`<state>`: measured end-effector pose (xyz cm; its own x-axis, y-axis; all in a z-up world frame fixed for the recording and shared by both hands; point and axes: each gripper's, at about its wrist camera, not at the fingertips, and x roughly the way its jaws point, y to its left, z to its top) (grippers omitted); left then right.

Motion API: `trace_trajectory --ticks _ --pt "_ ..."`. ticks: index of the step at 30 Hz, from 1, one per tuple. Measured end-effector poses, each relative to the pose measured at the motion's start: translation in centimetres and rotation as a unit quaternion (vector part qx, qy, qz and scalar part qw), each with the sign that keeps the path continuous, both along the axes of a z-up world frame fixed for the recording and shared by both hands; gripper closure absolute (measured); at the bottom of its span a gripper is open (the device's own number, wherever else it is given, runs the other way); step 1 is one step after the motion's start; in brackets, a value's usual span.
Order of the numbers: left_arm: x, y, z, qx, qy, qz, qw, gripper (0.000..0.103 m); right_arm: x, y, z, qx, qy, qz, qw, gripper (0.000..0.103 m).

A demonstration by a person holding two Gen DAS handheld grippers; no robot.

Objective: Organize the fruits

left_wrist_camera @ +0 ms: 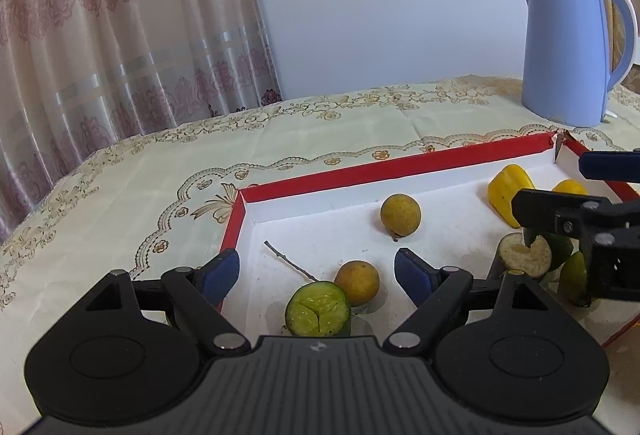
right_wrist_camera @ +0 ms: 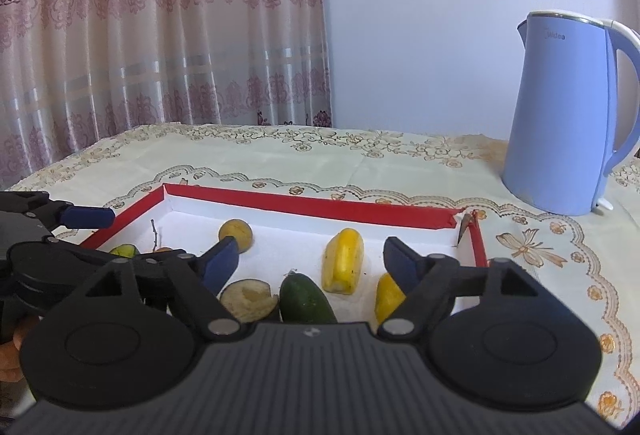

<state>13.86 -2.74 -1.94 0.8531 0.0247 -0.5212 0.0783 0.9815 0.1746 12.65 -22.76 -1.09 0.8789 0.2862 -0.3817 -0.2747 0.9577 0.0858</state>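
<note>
Both grippers released over red-rimmed tray: right gripper empty above dark green fruit, left gripper spread around cut green fruit; next, likely close on one

clothed table bearing red tray, kettle

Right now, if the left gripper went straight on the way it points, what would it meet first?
Probably the cut green fruit lying between the open fingers of the left gripper, with a round yellow-brown fruit touching just behind it; depth is uncertain.
</note>
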Motion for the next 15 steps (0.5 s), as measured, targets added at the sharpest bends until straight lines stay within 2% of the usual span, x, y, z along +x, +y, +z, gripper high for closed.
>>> trace_trajectory --ticks 10,15 --pt "-0.3 0.4 0.4 -0.012 -0.001 0.002 0.9999 0.018 -1.6 -0.4 -0.4 0.003 0.009 -0.020 1.000 0.011" --pt "-0.3 0.7 0.5 -0.020 0.001 0.003 0.9998 0.017 -3.0 -0.5 -0.4 0.007 0.004 -0.028 1.000 0.002"
